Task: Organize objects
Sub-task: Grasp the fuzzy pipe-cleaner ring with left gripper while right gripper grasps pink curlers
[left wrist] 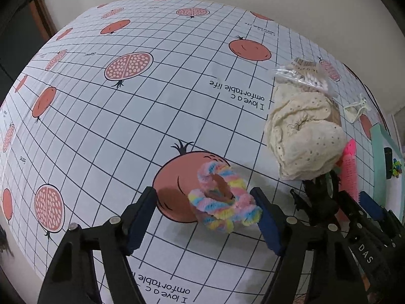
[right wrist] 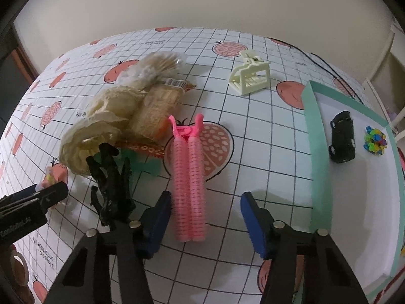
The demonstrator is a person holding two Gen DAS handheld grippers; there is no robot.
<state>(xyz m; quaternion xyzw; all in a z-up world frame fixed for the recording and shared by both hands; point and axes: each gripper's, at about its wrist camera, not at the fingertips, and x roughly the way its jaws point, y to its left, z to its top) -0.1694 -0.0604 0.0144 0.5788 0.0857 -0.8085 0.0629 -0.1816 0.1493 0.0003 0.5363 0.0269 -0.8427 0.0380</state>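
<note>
L hand-held gripper [left wrist: 203, 217] released round scrunchie [left wrist: 222, 197]; R hand-held gripper [right wrist: 206, 223] released by pink clip [right wrist: 189, 185]

Even indoor light, soft shadows, heavy fisheye edge warping.

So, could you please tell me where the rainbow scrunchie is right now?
In the left wrist view, the rainbow scrunchie lies on the tablecloth over a printed pomegranate, between the open left gripper fingers, nearer the right one, below-left of the cream lace cloth.

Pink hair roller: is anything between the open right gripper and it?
Nothing visible. The pink hair roller lies on the tablecloth just inside the right gripper, beside its left finger; the black claw clip sits off to the left.
</note>
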